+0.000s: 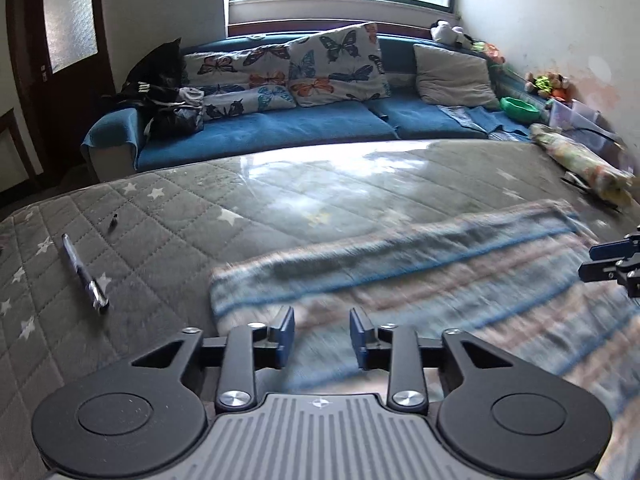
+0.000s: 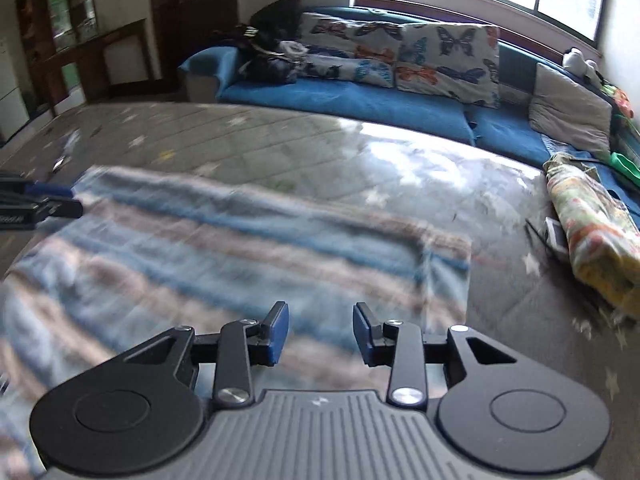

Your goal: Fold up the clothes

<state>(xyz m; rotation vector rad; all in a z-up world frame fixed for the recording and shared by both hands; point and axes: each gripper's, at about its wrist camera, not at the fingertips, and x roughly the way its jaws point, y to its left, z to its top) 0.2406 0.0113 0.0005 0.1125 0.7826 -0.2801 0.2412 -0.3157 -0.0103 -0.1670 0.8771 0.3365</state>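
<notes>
A striped cloth [image 1: 420, 272] in blue, beige and grey bands lies spread flat on a grey quilted mattress [image 1: 180, 208] with white stars. It is blurred in both views. My left gripper [image 1: 322, 332] hovers over the cloth's near left part, open, with nothing between its blue pads. My right gripper [image 2: 320, 330] stands open over the near right part of the same cloth [image 2: 240, 248], close to its right edge, and it too is empty. Each gripper shows at the edge of the other view: the right one [image 1: 612, 260] and the left one [image 2: 44, 200].
A pen [image 1: 86, 276] and a small dark cap [image 1: 113, 222] lie on the mattress left of the cloth. A folded floral bundle [image 2: 596, 232] and a small white device [image 2: 556, 234] sit at the right edge. Behind stands a blue sofa [image 1: 280, 128] with butterfly cushions.
</notes>
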